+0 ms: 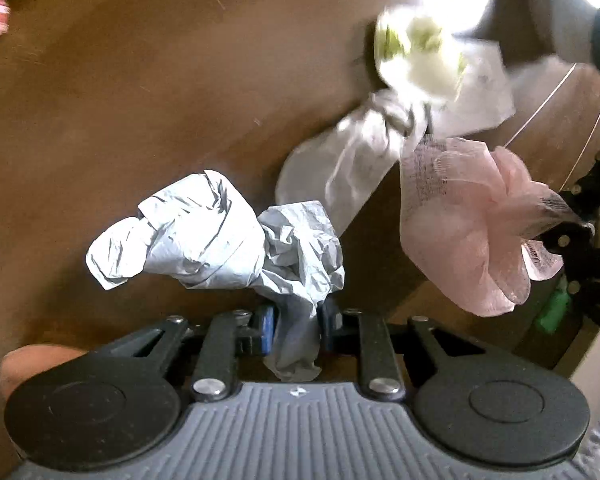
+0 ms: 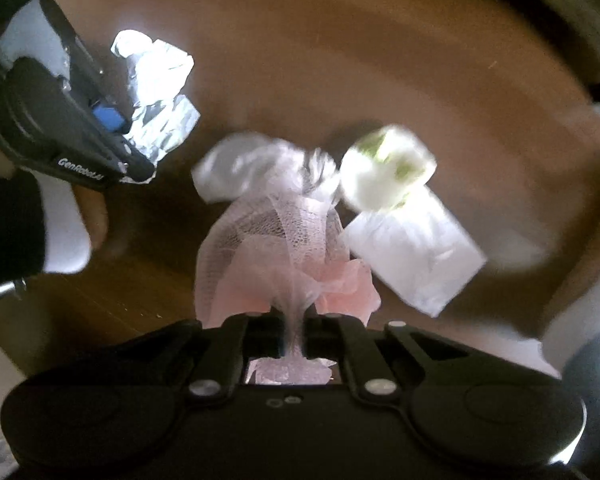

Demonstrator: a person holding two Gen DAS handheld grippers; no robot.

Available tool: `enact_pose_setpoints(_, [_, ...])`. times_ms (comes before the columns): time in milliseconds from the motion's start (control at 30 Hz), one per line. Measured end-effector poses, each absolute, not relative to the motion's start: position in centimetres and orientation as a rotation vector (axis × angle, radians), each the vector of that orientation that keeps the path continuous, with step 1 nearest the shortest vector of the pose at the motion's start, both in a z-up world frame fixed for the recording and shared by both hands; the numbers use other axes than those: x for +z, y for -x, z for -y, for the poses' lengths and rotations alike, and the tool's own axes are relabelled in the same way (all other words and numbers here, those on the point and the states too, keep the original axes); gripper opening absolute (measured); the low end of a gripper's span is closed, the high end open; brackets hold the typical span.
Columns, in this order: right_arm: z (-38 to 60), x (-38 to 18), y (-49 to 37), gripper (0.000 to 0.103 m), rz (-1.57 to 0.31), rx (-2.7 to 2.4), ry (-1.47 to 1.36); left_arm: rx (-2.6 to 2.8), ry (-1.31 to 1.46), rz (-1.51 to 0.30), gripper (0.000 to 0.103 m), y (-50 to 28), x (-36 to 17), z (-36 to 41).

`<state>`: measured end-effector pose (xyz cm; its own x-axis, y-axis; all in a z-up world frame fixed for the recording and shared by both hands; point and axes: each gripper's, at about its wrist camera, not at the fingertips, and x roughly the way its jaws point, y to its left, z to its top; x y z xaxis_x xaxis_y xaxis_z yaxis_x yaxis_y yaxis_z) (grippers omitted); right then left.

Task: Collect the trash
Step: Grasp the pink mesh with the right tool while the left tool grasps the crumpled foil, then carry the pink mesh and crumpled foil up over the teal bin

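Gripping crumpled paper point(image 1: 220, 236) (pink mesh point(image 2: 276, 240) too)

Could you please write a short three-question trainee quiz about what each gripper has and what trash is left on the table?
1. True or false: the left gripper is shut on the crumpled grey bag.
2. What does the right gripper hold? A) pink mesh netting B) a can C) nothing
3. Name one piece lying loose on the brown table.

Key:
1. True.
2. A.
3. The white-and-green crumpled wrapper, or the flat white packet.
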<state>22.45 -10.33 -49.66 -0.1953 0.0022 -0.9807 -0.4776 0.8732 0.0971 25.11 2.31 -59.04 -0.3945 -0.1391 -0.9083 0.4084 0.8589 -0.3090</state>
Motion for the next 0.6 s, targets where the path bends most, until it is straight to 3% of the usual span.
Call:
enact_pose_setpoints(367, [11.5,-35.2,-24.0,0.004,-1.445,0.352,0.271,-0.518,-0.192,-1.649,0.021,-28.0,-44.4,-4.9])
enact_pose_setpoints(600, [12.3,-26.1,-23.4,0.004,-1.236,0.341,0.182,-0.415,-0.153,-1.437,0.021,-27.9,-32.1,-5.8])
